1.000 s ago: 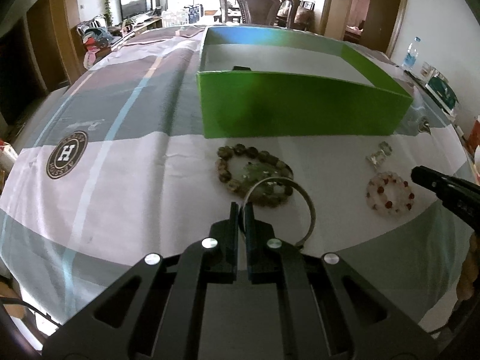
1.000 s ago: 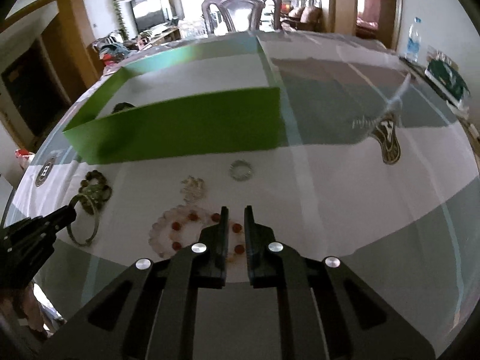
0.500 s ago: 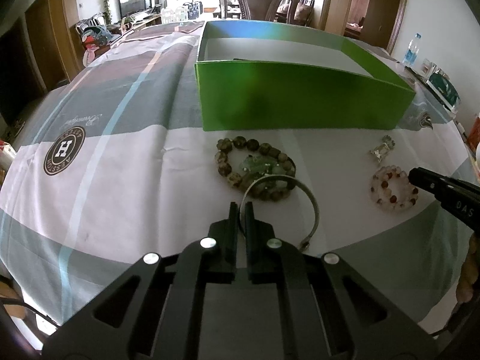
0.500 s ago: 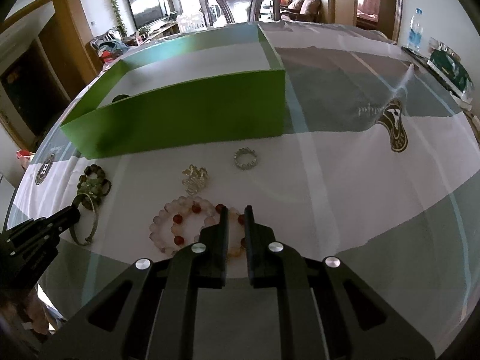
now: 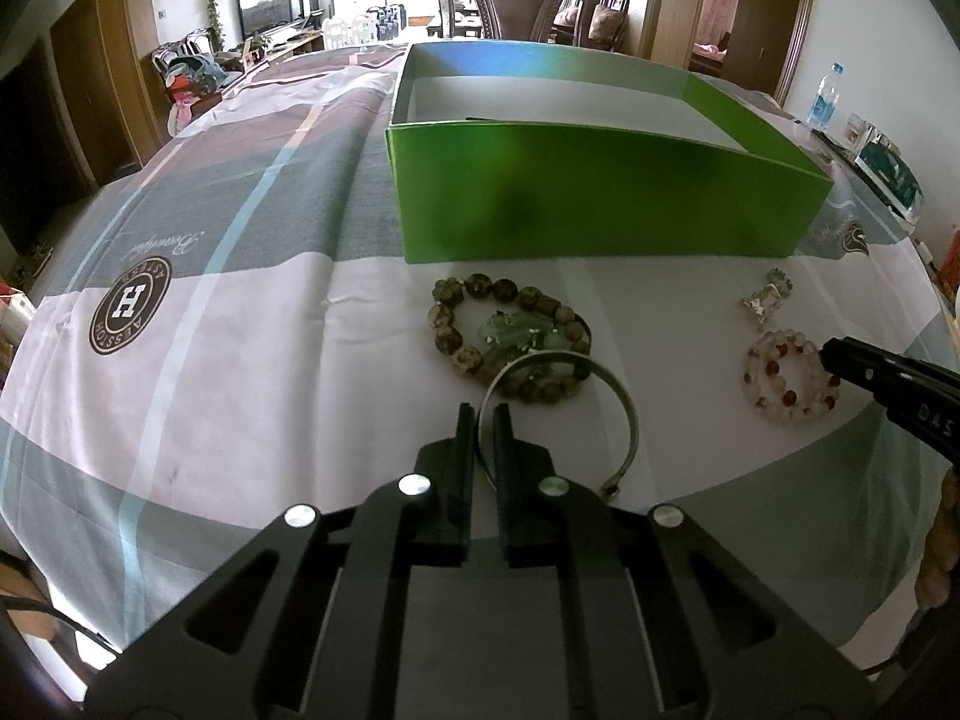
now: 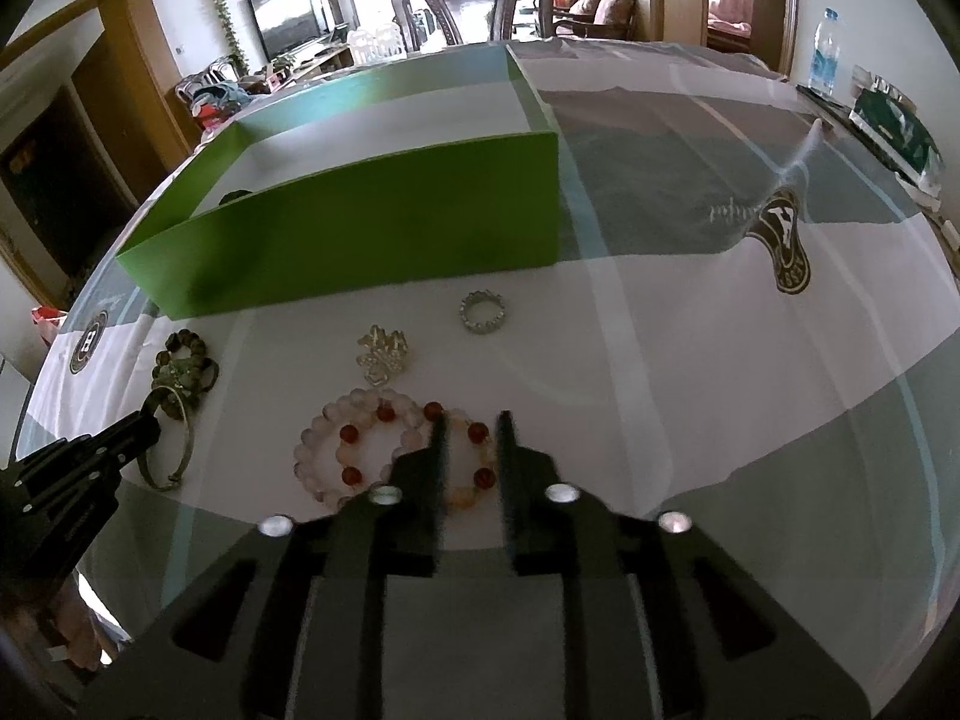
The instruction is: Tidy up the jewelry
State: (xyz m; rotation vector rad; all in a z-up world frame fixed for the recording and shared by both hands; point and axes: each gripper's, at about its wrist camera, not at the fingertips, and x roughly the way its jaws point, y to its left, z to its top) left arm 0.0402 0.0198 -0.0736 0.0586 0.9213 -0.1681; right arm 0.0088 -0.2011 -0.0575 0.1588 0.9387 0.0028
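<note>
Your left gripper pinches the stiff, slippery metal bangle; right gripper fingers straddle the beaded bracelet, spread.

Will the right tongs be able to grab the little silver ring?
Probably yes. The silver ring lies alone on the cloth beyond the right tongs, though the pink bead bracelet sits under them.

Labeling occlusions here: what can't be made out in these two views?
- Box contents: both views, the front wall hides most of the floor; one dark item is unidentifiable.
- Left gripper grip on the bangle: left view, contact hidden between its fingers.
- Pink bracelet: right view, near side covered by the right gripper.
</note>
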